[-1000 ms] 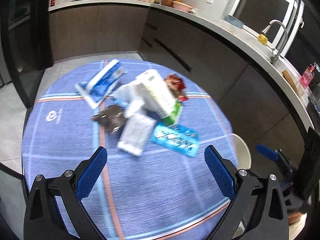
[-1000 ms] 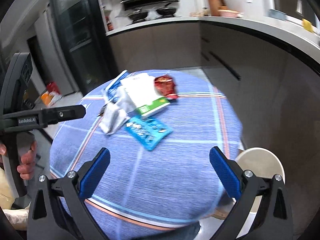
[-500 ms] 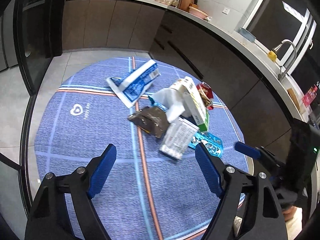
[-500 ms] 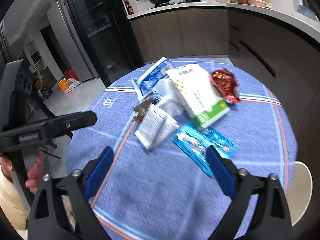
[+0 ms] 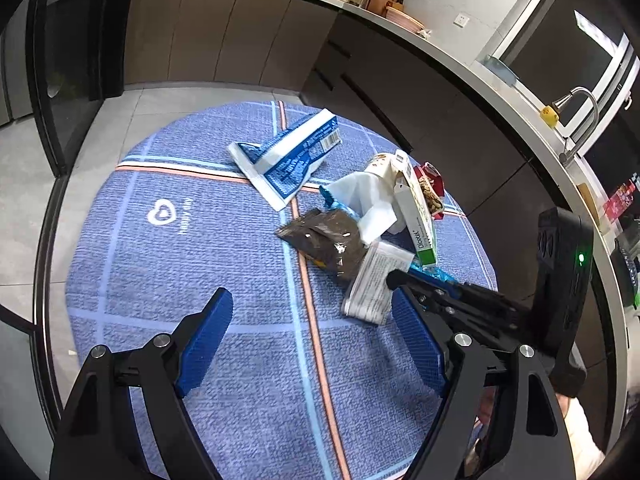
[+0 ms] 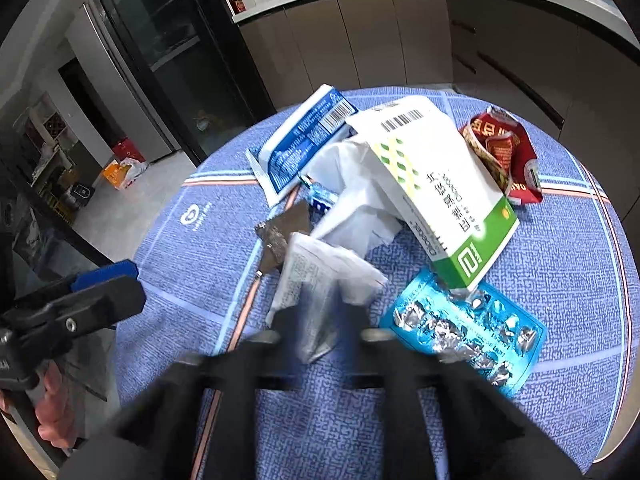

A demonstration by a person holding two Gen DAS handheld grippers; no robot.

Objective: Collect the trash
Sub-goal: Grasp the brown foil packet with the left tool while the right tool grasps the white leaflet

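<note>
From the left wrist we see our left gripper [image 5: 310,334] spread wide and empty over the blue tablecloth [image 5: 192,264]. The right gripper [image 5: 396,282] reaches in at the white leaflet packet [image 5: 374,284], hiding most of the blue blister pack [image 5: 438,276]. From the right wrist, the right gripper [image 6: 320,318] is motion-blurred; its fingers look nearly together on the packet's [image 6: 320,280] near end, though we cannot tell for certain. The packet's long axis runs away from us toward the green-and-white box [image 6: 444,196]

Woven cloth table cover [image 5: 200,248], matt; blister pack [image 6: 464,332] shiny foil.
</note>
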